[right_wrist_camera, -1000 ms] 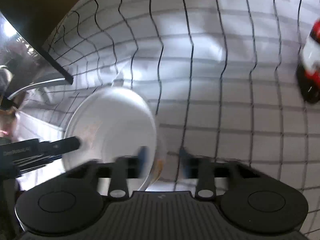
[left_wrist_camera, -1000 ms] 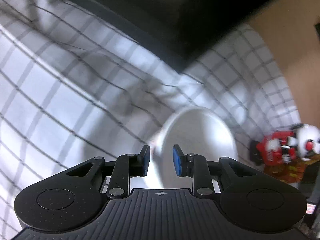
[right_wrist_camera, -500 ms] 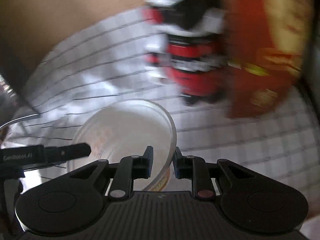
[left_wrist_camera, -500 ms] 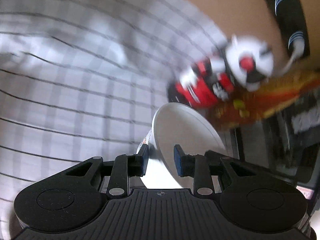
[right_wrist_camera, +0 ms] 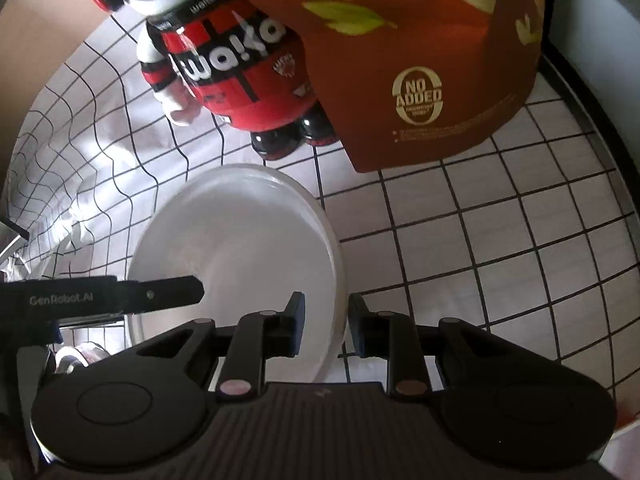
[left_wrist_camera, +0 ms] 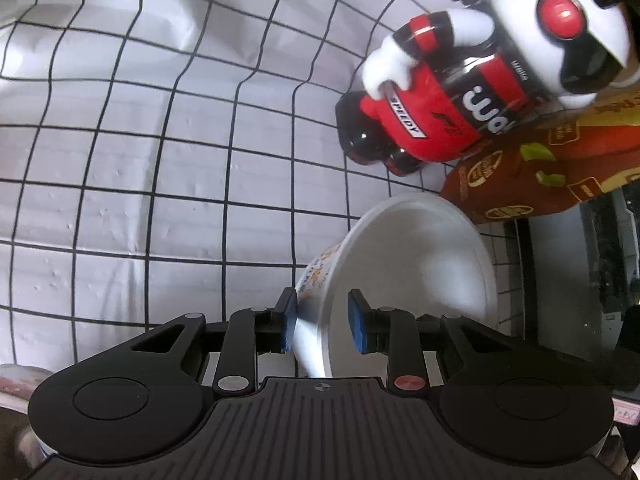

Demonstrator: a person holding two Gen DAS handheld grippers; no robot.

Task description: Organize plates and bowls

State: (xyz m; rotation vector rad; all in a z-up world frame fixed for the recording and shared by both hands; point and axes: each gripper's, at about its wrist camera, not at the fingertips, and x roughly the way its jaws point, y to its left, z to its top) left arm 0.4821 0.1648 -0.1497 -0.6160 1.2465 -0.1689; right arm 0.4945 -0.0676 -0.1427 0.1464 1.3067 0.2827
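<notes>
Bowl (left_wrist_camera: 416,264) clenched by its rim in both left tool (left_wrist_camera: 323,316) and right tool (right_wrist_camera: 326,322) now hangs beside the toy robot (left_wrist_camera: 460,92) and brown pouch (right_wrist_camera: 420,60) over the checked worktop (left_wrist_camera: 160,160), carried there from open cloth for placing

Open checked tabletop (left_wrist_camera: 160,160) is lying free to the left of the bowl (left_wrist_camera: 420,256) in the left wrist view. Just beyond the bowl's far rim, a red and white robot toy (left_wrist_camera: 460,92) and a brown pouch (right_wrist_camera: 420,60) are standing side by side, blocking that way. To the right of the pouch, a dark edge (right_wrist_camera: 592,120) is bounding the cloth.
</notes>
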